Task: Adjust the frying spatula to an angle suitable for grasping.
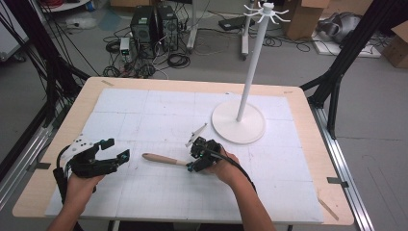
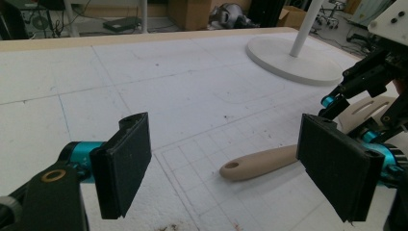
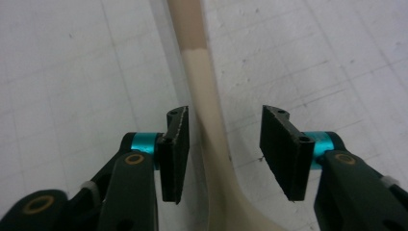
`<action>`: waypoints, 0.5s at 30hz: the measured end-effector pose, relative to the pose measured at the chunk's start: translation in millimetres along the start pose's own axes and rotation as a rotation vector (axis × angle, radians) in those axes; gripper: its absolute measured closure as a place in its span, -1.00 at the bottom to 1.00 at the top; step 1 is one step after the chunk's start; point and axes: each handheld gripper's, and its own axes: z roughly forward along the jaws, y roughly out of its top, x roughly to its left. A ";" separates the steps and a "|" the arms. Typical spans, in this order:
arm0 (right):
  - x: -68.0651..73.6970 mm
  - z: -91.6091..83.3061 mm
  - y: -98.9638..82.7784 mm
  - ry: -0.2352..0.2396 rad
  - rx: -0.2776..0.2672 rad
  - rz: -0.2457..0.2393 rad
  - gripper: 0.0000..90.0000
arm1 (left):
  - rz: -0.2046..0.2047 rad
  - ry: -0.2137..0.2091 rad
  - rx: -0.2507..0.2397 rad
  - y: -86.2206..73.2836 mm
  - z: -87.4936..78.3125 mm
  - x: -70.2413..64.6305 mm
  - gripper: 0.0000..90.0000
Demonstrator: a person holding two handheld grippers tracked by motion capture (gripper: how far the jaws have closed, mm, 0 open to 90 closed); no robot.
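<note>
A spatula lies on the white mat, its tan wooden handle (image 1: 161,159) pointing left and its cream neck (image 3: 207,96) running under my right gripper (image 1: 191,161). In the right gripper view the right gripper (image 3: 223,149) stands open astride the neck. The left pad sits close against the neck and the right pad stands apart from it. My left gripper (image 1: 117,148) hovers at the table's left, open with nothing between its pads (image 2: 122,163). Beyond them, the left gripper view has the handle (image 2: 260,162), the slotted blade (image 2: 365,108) and the right gripper (image 2: 370,82).
A white hook stand rises from a round base (image 1: 238,122) at the back right, its pole (image 1: 252,62) ending in hooks at the top; the base (image 2: 288,60) is also in the left gripper view. The wooden table (image 1: 308,120) is bordered by black frame legs, with cables and boxes on the floor beyond.
</note>
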 end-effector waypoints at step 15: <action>9.4 -0.2 -0.6 -0.010 0.069 -0.104 0.70 | -0.002 0.003 0.006 0.0 -0.9 1.2 -0.54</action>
